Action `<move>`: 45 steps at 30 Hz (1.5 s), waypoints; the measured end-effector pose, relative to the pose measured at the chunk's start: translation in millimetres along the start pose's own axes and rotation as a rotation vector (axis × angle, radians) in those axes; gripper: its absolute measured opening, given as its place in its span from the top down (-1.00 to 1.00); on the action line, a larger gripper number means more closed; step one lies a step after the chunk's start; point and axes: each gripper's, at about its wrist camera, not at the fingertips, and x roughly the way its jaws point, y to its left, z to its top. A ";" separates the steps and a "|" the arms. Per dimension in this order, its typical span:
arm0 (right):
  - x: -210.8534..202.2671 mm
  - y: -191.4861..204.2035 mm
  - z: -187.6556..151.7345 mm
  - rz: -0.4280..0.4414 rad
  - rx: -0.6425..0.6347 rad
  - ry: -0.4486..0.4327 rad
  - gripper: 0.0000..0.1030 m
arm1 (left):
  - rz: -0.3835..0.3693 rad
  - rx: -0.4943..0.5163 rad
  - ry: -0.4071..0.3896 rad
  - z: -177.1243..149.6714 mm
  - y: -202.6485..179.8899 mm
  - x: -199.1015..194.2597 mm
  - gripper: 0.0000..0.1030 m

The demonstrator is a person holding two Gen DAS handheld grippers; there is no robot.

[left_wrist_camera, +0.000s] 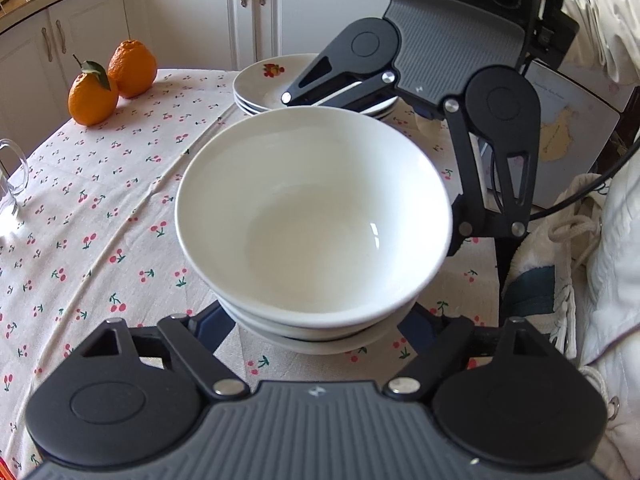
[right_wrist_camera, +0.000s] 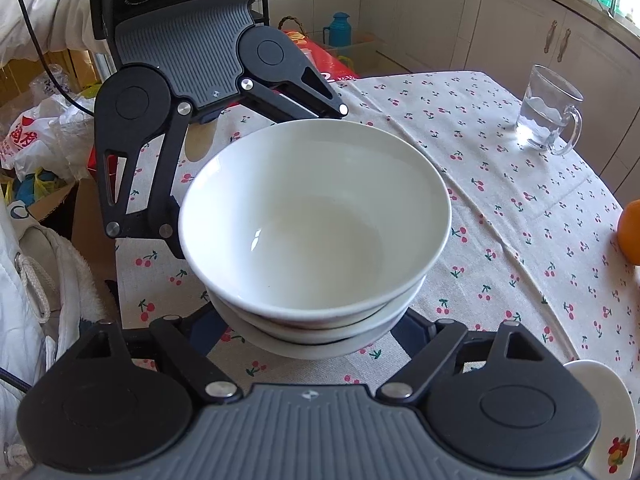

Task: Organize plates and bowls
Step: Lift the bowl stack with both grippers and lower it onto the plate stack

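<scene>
A stack of three white bowls (left_wrist_camera: pixel 312 216) (right_wrist_camera: pixel 316 216) stands on the cherry-print tablecloth (left_wrist_camera: pixel 100 220). My left gripper (left_wrist_camera: pixel 316 332) reaches in from one side, and its blue fingers (left_wrist_camera: pixel 214 322) flank the lowest bowls under the top rim. From the opposite side my right gripper (right_wrist_camera: pixel 316 328) does the same with its fingers (right_wrist_camera: pixel 208 324). Its black linkage arms (left_wrist_camera: pixel 500 152) show behind the stack in the left wrist view. The rims hide all the pads, so contact with the bowls cannot be seen. A stack of fruit-print plates (left_wrist_camera: pixel 272 80) (right_wrist_camera: pixel 604 420) sits just beyond the bowls.
Two oranges (left_wrist_camera: pixel 92 96) (left_wrist_camera: pixel 132 68) lie at the far side of the table. A glass mug (right_wrist_camera: pixel 548 112) with water stands near the edge. A person's white sleeve (left_wrist_camera: pixel 600 20) and a white jacket (right_wrist_camera: pixel 24 280) are close by. Bags and boxes (right_wrist_camera: pixel 40 140) sit beside the table.
</scene>
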 end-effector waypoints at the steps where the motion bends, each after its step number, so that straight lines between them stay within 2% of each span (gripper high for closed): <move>1: -0.5 0.1 -0.4 0.000 0.001 -0.001 -0.74 | 0.003 0.003 -0.001 -0.1 -0.5 0.1 -0.66; 11: -10.1 0.7 -1.8 0.000 0.005 -0.007 -0.74 | 0.014 0.009 -0.001 11.9 -9.2 -4.9 -0.66; 21: -53.5 -11.5 -17.2 -0.051 0.018 -0.033 -0.74 | 0.021 0.081 -0.037 59.8 -20.1 -2.9 -0.66; 29: -93.9 -44.3 -44.4 -0.170 0.054 -0.023 -0.74 | -0.003 0.183 -0.087 118.8 -10.3 28.3 -0.66; 34: -109.7 -69.0 -66.4 -0.235 0.103 0.001 -0.74 | -0.031 0.244 -0.087 147.9 -3.2 59.3 -0.66; 45: -104.1 -104.9 -104.2 -0.260 0.212 0.021 -0.74 | -0.078 0.277 -0.044 169.3 10.4 104.6 -0.66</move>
